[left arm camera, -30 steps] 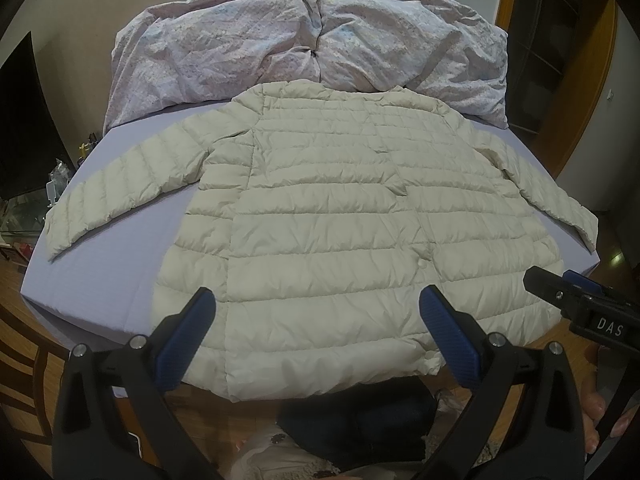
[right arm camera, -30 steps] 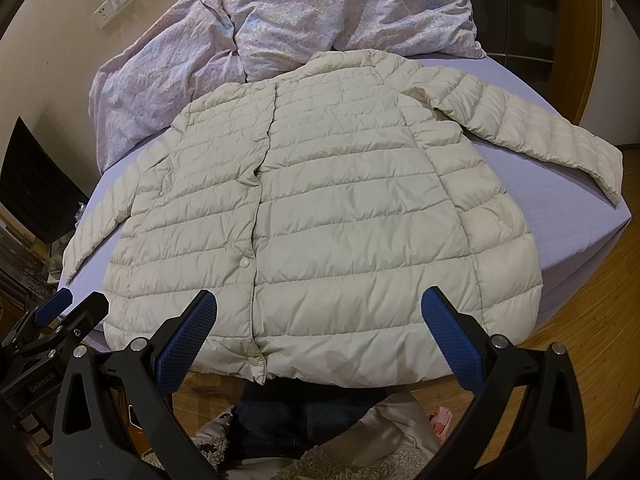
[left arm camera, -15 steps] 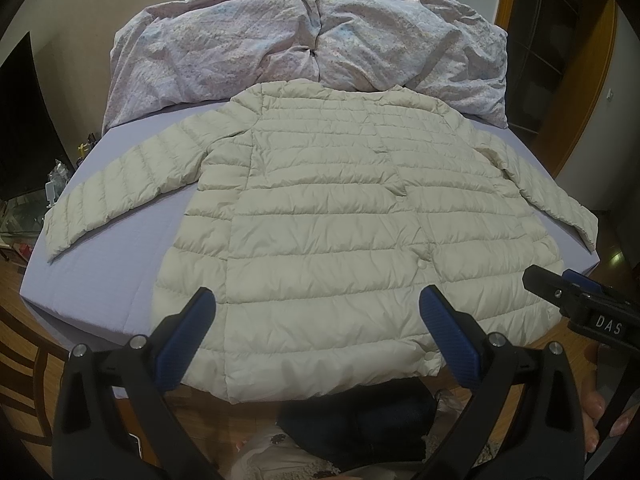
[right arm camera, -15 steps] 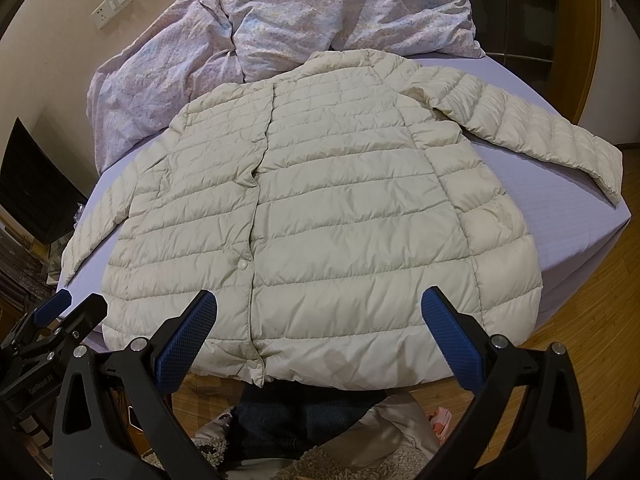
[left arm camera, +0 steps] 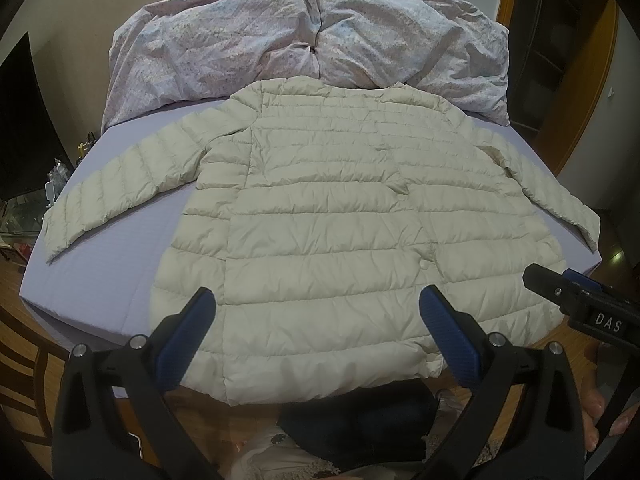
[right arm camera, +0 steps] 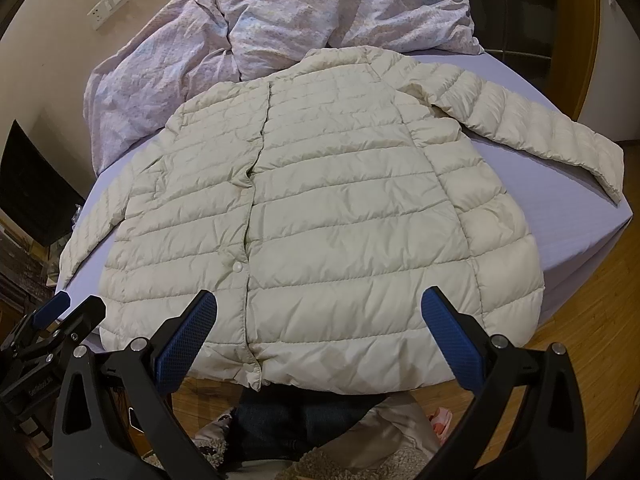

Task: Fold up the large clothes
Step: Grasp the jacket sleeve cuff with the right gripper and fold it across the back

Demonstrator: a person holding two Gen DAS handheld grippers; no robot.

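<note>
Cream jacket (left arm camera: pixel 320 240) flat on bed (left arm camera: pixel 92 280) | left tool (left arm camera: pixel 320 334) – wide, above hem | right tool (right arm camera: pixel 320 336) – wide, alongside

Both wrist views overlook the jacket (left arm camera: pixel 320 220) hem.

A bed with a pale lilac sheet (left arm camera: pixel 100 272) fills the middle of both views. A crumpled floral duvet (left arm camera: pixel 312 36) lies heaped across the top of the frame. A white wall socket (right arm camera: pixel 107 6) sits upper left in the right wrist view. Wooden floor (right arm camera: pixel 592 312) shows at lower right, and a dark screen (left arm camera: pixel 24 128) stands at the left edge.
</note>
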